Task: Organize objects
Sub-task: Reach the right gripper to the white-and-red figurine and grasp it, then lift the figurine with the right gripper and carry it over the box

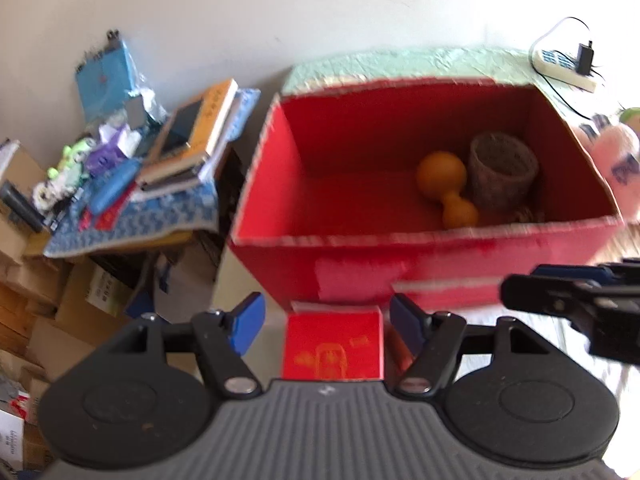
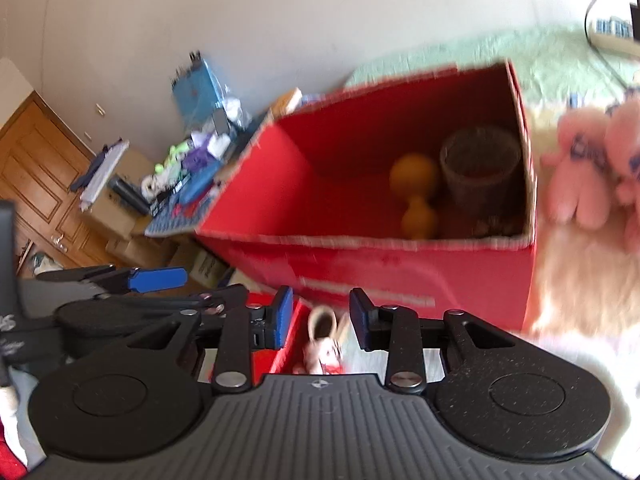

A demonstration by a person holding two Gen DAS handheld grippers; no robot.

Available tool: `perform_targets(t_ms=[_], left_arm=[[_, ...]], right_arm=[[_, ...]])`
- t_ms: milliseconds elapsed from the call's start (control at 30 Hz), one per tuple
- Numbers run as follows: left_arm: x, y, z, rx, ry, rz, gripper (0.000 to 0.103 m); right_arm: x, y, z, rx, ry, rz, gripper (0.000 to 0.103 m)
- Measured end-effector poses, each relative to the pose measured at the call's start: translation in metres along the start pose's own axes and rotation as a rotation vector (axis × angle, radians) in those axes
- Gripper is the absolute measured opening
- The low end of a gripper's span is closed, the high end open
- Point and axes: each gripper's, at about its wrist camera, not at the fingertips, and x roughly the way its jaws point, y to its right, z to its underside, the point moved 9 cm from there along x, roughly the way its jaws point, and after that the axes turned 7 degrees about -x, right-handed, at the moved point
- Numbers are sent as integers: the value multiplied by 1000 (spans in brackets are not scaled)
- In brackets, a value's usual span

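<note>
A big open red box stands on the bed; it also shows in the right wrist view. Inside lie an orange gourd and a dark woven cup. My left gripper is open, its fingers on either side of a small red box below it, apart from it. My right gripper is open above a small pink-and-tan toy with a ring, not touching it. The small red box's edge shows beside it.
A pink plush toy lies right of the big box. A power strip with cable sits on the green bedspread behind. A cluttered side table with books stands left, cardboard boxes below it, a wooden door beyond.
</note>
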Motion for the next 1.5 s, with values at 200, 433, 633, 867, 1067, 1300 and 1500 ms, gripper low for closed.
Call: perform_targets(t_ms=[200,433,633,867,1067,1300,1500], left_arm=[[-4,16,39,46,-24,120,69],[-5,41,65,76,-52,272,62],[6,46,68,59,-74,351,52],[21,49,73,91,-114,380,43],[35,48,76,123,-141,352,43],[40,57,79,150,-174,368,34],[28,78,77,214,-162,413,30]], right_arm=[[20,1,19,49,-89,-46,35],[42,-13,35,24,-178,-64,35],[54,-12,46,31,-234,-74,36],[70,-9,51,63,-282,-80,40],[78,-2,54,108,-308,-87,39],[62,11,53,151,-290,-85,23],[34,27,53,187,-243,-58,23]])
